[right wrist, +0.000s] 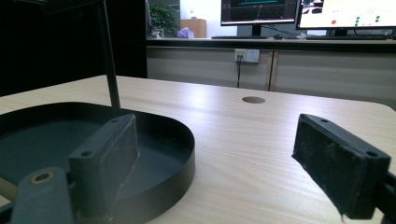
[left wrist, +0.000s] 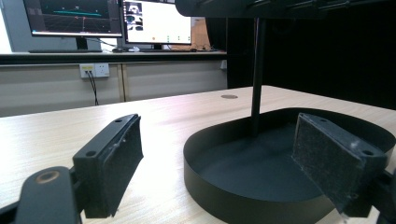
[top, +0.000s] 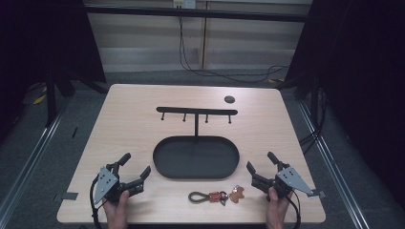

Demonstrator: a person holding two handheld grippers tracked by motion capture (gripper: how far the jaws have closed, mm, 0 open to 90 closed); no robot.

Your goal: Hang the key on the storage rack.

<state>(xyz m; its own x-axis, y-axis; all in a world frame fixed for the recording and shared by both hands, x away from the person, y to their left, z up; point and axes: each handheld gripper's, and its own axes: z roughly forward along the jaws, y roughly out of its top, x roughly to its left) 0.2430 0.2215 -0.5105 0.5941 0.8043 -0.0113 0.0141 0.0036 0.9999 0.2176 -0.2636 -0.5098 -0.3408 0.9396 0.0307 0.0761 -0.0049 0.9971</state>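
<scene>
Black tray, both claws gaping, keyring charm perhaps leather

Oval black tray w/ upright post and peg bar blocks tabletop centre. Open lanes L and R of tray. Keychain lies near front edge, between the grippers, just in front of tray.

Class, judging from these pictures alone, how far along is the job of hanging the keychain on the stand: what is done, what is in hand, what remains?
Done: nothing yet; the keychain lies on the table in front of the tray.
In hand: nothing. The left gripper and right gripper are both open and empty, flanking the tray.
Left, presumably: pick up the keychain and hang it on a hook of the rack.
</scene>
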